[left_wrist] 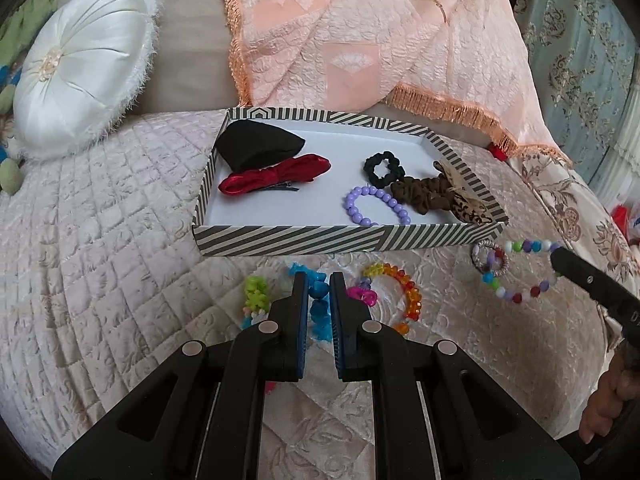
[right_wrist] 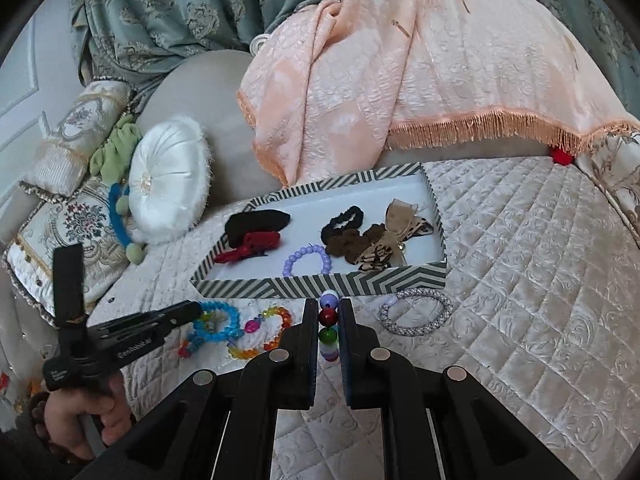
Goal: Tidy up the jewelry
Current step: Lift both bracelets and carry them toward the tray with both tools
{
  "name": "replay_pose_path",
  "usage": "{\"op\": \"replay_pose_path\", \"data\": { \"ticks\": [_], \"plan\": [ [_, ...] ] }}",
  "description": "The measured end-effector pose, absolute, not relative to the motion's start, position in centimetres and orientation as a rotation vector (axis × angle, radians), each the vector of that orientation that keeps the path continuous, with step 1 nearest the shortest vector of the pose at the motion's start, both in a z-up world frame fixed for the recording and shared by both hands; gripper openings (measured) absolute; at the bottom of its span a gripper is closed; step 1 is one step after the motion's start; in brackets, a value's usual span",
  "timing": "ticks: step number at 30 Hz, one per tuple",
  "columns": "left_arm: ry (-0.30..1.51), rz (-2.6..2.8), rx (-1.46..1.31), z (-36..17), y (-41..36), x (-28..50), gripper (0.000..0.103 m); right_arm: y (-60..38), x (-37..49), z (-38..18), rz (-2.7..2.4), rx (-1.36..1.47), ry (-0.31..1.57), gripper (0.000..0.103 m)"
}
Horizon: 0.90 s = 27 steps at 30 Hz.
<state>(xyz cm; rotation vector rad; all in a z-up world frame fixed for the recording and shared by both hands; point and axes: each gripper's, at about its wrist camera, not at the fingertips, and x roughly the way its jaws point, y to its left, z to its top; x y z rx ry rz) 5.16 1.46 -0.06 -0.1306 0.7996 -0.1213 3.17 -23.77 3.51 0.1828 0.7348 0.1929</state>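
Note:
A striped box (left_wrist: 296, 240) (right_wrist: 320, 284) on the quilt holds a black pouch (left_wrist: 256, 144), a red bow clip (left_wrist: 276, 178), a black scrunchie (left_wrist: 382, 168), a brown scrunchie (left_wrist: 424, 196), a leopard bow (left_wrist: 468, 196) and a purple bead bracelet (left_wrist: 376, 204) (right_wrist: 306, 262). My left gripper (left_wrist: 319, 280) is shut on a blue bead bracelet (left_wrist: 320, 308) (right_wrist: 218, 322) in front of the box. My right gripper (right_wrist: 326, 306) is shut on a multicoloured bead bracelet (right_wrist: 329, 330) (left_wrist: 520, 272). A rainbow bracelet (left_wrist: 400, 292) (right_wrist: 264, 336) and a silver bracelet (right_wrist: 416, 312) (left_wrist: 490, 260) lie on the quilt.
A white round cushion (left_wrist: 80, 72) (right_wrist: 168, 192) sits left of the box. A peach fringed throw (left_wrist: 380, 40) (right_wrist: 420, 80) hangs behind it. A green and white bead piece (left_wrist: 256, 300) lies left of my left gripper. Patterned pillows (right_wrist: 60, 220) lie at far left.

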Motion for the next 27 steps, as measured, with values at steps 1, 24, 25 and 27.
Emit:
{"op": "replay_pose_path", "data": {
  "ticks": [1, 24, 25, 27],
  "plan": [
    [0.802, -0.122, -0.13, -0.12, 1.47, 5.19, 0.009, -23.61, 3.44, 3.32, 0.188, 0.181, 0.741, 0.009],
    [0.782, -0.092, -0.071, -0.13, 0.77, 5.27, 0.009, -23.16, 3.64, 2.94, 0.165, 0.122, 0.752, 0.009],
    [0.782, -0.092, -0.07, -0.14, 0.76, 5.26, 0.009, -23.13, 3.66, 2.89, 0.166, 0.12, 0.753, 0.009],
    [0.782, -0.091, -0.069, -0.15, 0.76, 5.27, 0.009, -23.05, 3.64, 2.88, 0.166, 0.117, 0.752, 0.009]
  ]
}}
